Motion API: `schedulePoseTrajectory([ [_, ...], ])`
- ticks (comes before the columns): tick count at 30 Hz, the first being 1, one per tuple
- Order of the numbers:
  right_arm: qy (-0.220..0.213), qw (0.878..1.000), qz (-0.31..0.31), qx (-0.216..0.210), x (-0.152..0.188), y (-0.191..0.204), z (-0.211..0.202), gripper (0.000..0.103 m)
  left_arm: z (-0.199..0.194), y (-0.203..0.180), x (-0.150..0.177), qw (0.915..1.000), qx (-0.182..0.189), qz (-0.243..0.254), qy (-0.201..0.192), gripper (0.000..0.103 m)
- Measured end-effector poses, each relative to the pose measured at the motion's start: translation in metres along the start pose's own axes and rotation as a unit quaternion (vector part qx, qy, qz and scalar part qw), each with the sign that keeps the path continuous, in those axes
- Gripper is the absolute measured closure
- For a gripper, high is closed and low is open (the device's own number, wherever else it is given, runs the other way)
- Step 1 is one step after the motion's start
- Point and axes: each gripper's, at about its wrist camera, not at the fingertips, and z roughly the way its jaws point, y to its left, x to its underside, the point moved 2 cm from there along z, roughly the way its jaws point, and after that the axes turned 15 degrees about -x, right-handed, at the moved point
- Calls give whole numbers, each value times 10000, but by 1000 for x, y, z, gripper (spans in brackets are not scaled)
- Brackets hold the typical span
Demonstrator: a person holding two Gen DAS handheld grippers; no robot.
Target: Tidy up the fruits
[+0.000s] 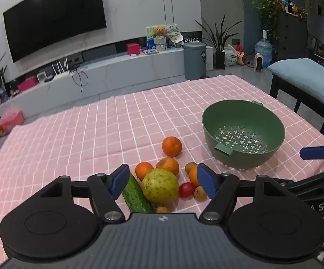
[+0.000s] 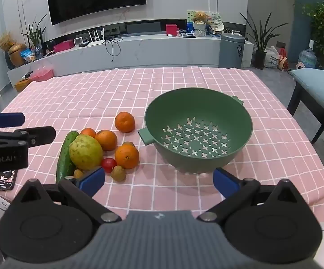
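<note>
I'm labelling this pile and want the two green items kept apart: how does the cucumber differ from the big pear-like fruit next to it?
The cucumber is long and slim; the big fruit is round and bulky. The cucumber is dark green with pale speckles; the fruit is yellow-green with brownish blotches. The cucumber lies flat at the pile's left edge; the fruit stands taller, between it and the oranges. Both rest on the pink cloth, touching each other, outside the colander.

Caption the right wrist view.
Open right gripper faces an empty green colander beside piled fruit.
</note>
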Motion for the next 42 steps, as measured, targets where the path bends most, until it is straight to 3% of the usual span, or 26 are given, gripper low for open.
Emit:
schedulePoseTrajectory([
  [5,103,9999,-26,-24,6,-2,-1,5,5,5,3,9989,275,-282,238,25],
  [9,234,9997,-31,42,5,0,4,5,7,-3,3,9993,166,-197,254,25],
  [42,326,9994,-37,113,4,1,10,5,11,11,1,9986,310,-328,256,25],
])
